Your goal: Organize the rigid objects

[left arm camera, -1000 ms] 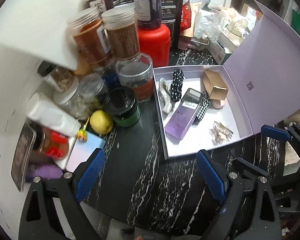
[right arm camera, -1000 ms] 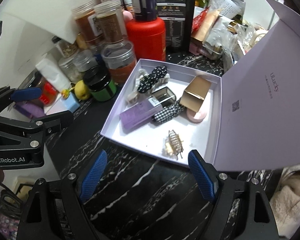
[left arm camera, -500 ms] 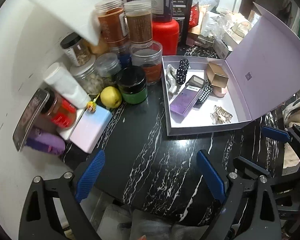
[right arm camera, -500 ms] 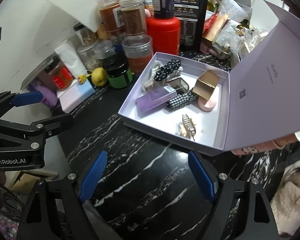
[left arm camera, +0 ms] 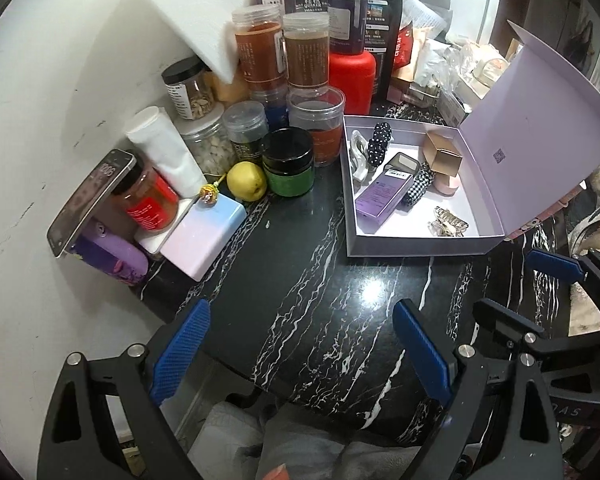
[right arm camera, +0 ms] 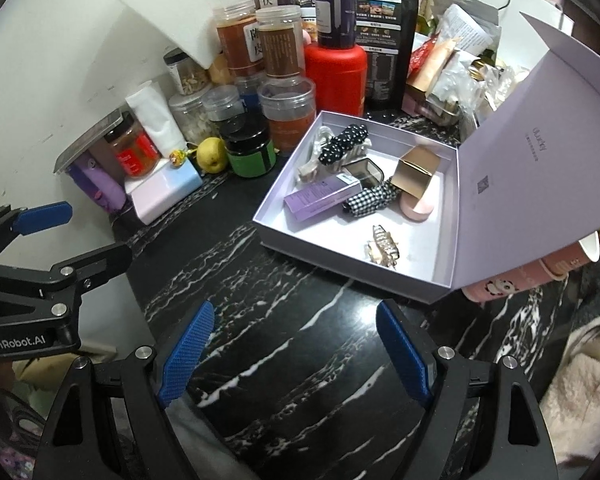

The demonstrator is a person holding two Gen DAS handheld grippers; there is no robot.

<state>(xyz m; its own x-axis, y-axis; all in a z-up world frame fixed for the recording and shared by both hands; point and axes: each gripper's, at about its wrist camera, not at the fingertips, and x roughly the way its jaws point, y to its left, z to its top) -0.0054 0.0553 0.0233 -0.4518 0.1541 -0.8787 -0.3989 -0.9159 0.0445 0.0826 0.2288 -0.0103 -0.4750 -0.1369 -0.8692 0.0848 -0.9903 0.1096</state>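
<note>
Both grippers pulled back, spread, empty | purple carton (right arm camera: 322,196) long axis diagonal in box (right arm camera: 340,264)

Left gripper body (right arm camera: 24,320): "GenRobot.AI" in white letters.
Black pouch (left arm camera: 312,2), behind the red bottle (left arm camera: 351,76): "QUAKER" below two Chinese characters too small to make out.
Amber jar (right arm camera: 236,44), left of the red bottle: large Chinese characters on a white label.
Box lid (right arm camera: 512,152), right of the red bottle: a QR code; the small print above it is unreadable.
</note>
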